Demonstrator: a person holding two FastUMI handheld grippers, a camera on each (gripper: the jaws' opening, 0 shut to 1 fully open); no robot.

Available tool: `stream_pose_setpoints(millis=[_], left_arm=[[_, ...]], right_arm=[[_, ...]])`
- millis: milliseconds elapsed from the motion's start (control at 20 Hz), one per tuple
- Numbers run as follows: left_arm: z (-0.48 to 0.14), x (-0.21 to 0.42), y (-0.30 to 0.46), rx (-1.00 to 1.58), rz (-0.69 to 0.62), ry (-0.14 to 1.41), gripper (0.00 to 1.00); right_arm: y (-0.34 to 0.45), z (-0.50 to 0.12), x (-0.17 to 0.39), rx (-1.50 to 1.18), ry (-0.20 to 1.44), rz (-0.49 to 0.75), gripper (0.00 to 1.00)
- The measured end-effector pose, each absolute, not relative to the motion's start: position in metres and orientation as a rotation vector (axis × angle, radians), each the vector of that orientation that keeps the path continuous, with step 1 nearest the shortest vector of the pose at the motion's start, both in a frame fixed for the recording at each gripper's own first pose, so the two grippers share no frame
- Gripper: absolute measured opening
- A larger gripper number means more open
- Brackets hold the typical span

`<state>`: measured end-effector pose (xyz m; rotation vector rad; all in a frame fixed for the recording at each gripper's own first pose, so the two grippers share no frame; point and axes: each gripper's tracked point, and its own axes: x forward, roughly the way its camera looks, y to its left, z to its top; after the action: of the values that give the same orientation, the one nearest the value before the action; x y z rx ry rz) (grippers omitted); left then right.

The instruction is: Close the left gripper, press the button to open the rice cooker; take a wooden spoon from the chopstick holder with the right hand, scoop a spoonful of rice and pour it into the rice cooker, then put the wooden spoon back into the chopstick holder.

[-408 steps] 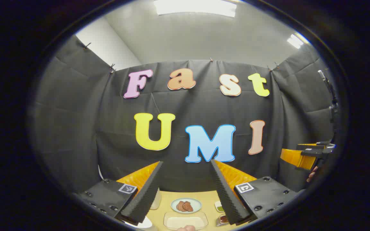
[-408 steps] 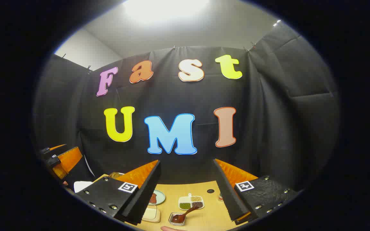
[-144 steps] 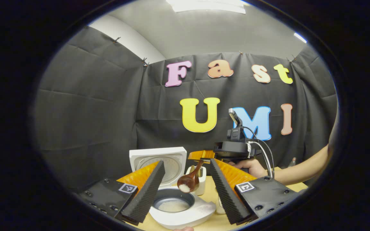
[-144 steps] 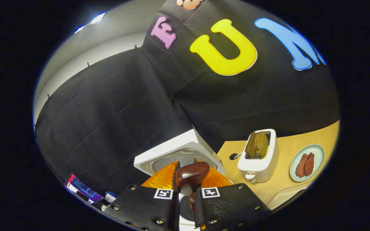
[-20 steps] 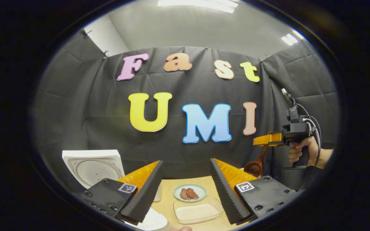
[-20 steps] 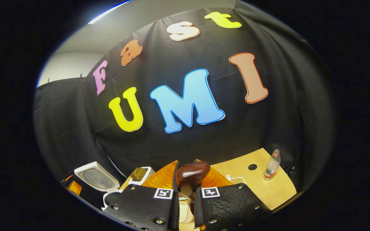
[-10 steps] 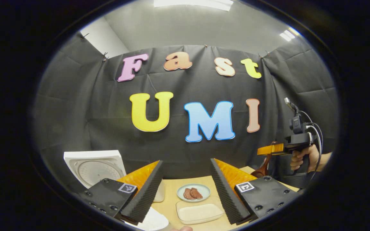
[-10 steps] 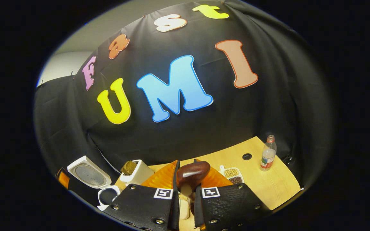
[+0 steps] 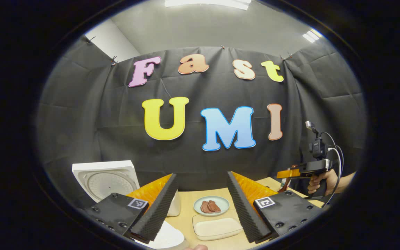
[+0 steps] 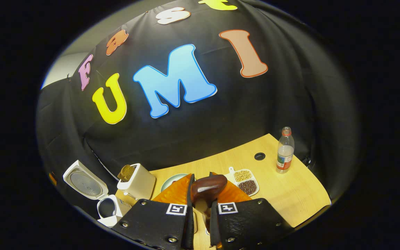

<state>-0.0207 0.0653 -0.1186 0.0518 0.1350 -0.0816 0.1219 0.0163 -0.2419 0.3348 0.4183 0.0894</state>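
My right gripper [image 10: 201, 176] is shut on the dark wooden spoon [image 10: 208, 188], whose bowl sticks up between the fingers. The white rice cooker [image 10: 109, 207] stands at the lower left of the right gripper view with its lid [image 10: 81, 184] raised. In the left gripper view my left gripper [image 9: 200, 175] is open with nothing in it, above the table. The cooker lid [image 9: 104, 178] stands open to its left. A glass dish of rice [image 9: 217, 227] lies below the fingers. Far right, a hand [image 9: 319, 180] holds the right gripper [image 9: 292, 172] with the spoon [image 9: 284, 184] hanging down from it.
A white toaster [image 10: 137, 183] with bread stands beside the cooker. On the wooden table [image 10: 290, 198] are a divided dish of beans [image 10: 245, 181], a plastic bottle [image 10: 285, 150] at the far right and a cable hole [image 10: 259, 156]. A plate of meat [image 9: 211, 206] lies behind the rice dish.
The right gripper, still holding the spoon, has dropped lower at the right side, and its view has tilted down onto more of the table. The left gripper has barely moved.
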Motion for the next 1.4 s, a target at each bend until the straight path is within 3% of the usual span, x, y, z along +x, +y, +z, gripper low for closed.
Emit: stream_pose_setpoints(millis=[900,950,1200,1400], left_arm=[[-0.127,-0.034,0.093,0.089,0.003,0.183,0.94],[-0.128,-0.034,0.095,0.089,0.009,0.185,0.99],[-0.129,-0.035,0.105,0.099,0.037,0.196,0.94],[-0.129,-0.034,0.109,0.106,0.048,0.199,0.96]], right_arm=[[0.027,-0.341,0.131,0.323,0.513,0.028,0.18],[0.029,-0.347,0.132,0.333,0.522,0.023,0.19],[0.034,-0.373,0.137,0.342,0.557,0.01,0.18],[0.039,-0.385,0.138,0.325,0.563,0.012,0.18]])
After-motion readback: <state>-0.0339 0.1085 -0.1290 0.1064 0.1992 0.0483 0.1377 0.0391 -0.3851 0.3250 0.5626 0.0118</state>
